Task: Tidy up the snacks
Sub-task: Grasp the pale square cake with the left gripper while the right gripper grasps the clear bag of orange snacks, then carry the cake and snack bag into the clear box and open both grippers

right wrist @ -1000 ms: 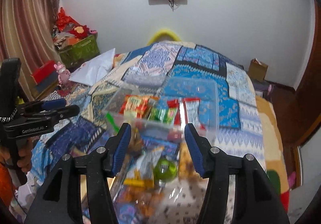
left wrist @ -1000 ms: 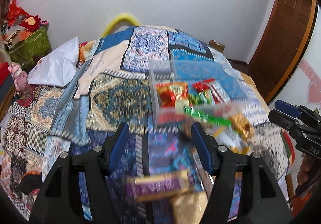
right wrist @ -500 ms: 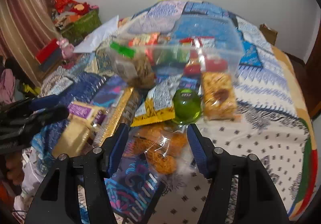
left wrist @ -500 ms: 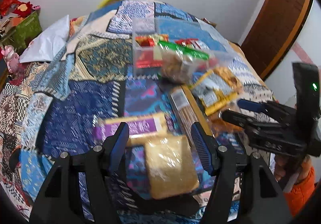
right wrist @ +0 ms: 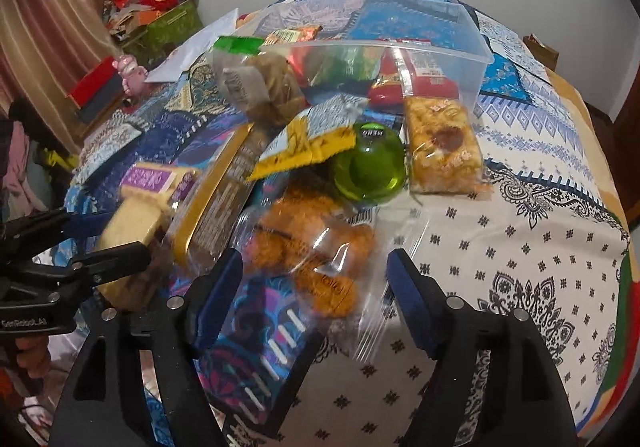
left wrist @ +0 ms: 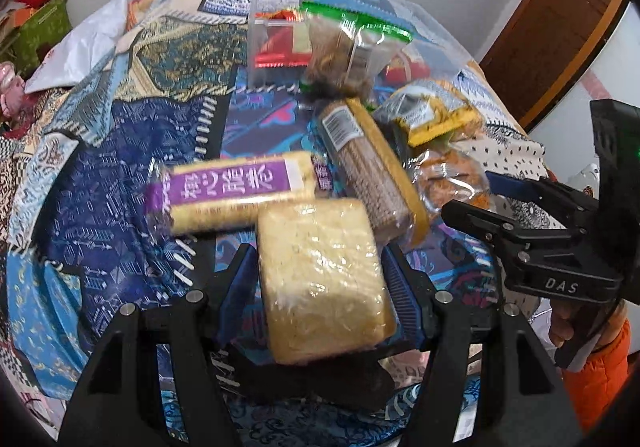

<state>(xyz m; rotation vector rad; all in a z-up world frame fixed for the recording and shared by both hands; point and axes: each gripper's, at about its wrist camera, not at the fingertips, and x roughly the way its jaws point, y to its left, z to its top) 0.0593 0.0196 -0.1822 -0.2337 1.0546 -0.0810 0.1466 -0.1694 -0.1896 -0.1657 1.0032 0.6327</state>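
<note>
Snacks lie on a patchwork bedspread before a clear plastic box (right wrist: pixel 460 43) that holds several packets. My left gripper (left wrist: pixel 318 271) is open with its fingers on either side of a pale yellow wrapped cake (left wrist: pixel 320 279); it also shows in the right wrist view (right wrist: pixel 132 223). A purple-labelled roll (left wrist: pixel 236 195) lies just beyond it. My right gripper (right wrist: pixel 314 279) is open around a clear bag of orange fried snacks (right wrist: pixel 316 243). Beyond lie a green round jelly cup (right wrist: pixel 370 171), a yellow packet (right wrist: pixel 308 143) and a gold-edged biscuit tray (right wrist: pixel 216 207).
A brown snack bag with a green top (right wrist: pixel 256 83) leans by the box. A wrapped pastry (right wrist: pixel 440 147) lies right of the jelly cup. A white pillow (left wrist: pixel 80 43) and a green crate (right wrist: pixel 168 27) are at the far left. A wooden door (left wrist: pixel 560 27) stands right.
Both grippers have moved down and forward to the snacks. The left now straddles the yellow cake, and the right straddles the bag of fried snacks.
</note>
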